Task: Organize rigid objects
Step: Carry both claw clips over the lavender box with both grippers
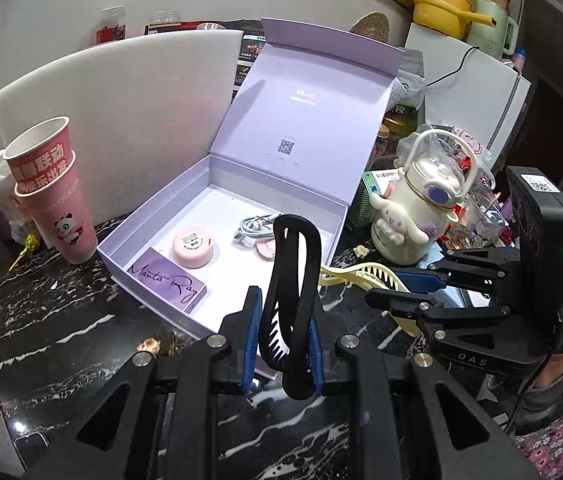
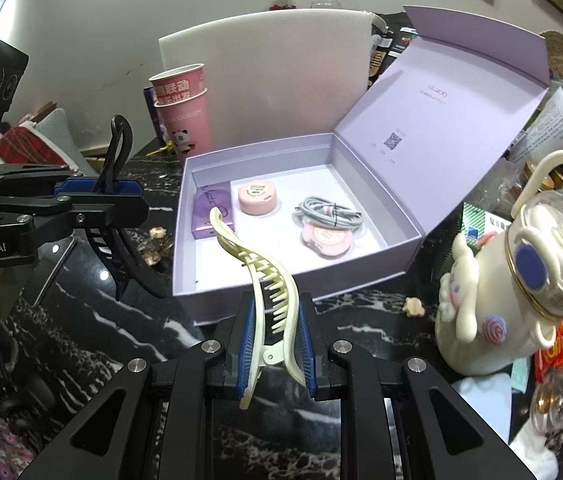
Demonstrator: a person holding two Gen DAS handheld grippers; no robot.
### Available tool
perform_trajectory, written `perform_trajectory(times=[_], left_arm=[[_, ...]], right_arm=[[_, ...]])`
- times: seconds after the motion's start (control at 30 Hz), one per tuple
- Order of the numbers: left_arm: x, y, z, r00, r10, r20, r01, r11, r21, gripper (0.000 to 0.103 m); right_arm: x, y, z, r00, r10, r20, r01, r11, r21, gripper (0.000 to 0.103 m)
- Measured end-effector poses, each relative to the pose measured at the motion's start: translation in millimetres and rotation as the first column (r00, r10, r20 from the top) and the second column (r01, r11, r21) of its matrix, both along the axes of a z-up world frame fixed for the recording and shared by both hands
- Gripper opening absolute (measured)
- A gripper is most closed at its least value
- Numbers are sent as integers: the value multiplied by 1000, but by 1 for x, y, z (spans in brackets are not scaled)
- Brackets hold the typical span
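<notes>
Black marble with white veins forms the tabletop in front of you. On it sits an open lilac cardboard gift box, its hinged lid leaning back.

Your left gripper is clamped on a black plastic claw hair clip, pressed between its blue pads; the clip stands nearly upright, held above the box's near edge. From the right camera the same clip shows at the left, clear of the table.

Your right gripper is closed on a cream plastic claw hair clip, gripped near its hinge, the long curved end reaching out over the box's front wall.

Inside the box lie a purple card with script lettering, a round pink tin, a coiled pale blue cable and a pink compact partly under the cable.

Stacked pink paper cups stand left of the box; a cream cartoon-dog water bottle stands to its right.
</notes>
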State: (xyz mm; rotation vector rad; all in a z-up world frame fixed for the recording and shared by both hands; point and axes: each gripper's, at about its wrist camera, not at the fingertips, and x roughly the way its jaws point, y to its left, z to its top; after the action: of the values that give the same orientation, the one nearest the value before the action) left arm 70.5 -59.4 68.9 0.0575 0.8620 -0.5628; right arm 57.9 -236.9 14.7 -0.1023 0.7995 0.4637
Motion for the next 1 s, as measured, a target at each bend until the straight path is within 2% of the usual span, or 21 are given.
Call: perform_trajectory(times=[0.6, 1.0], left_arm=[[68, 7, -21, 999, 13, -46, -12, 1000, 16, 21], [106, 10, -30, 999, 24, -37, -23, 999, 38, 21]], right_arm=[[63, 5, -10, 999, 0, -40, 0, 1000, 9, 20], [99, 13, -14, 999, 5, -40, -5, 1000, -3, 20]])
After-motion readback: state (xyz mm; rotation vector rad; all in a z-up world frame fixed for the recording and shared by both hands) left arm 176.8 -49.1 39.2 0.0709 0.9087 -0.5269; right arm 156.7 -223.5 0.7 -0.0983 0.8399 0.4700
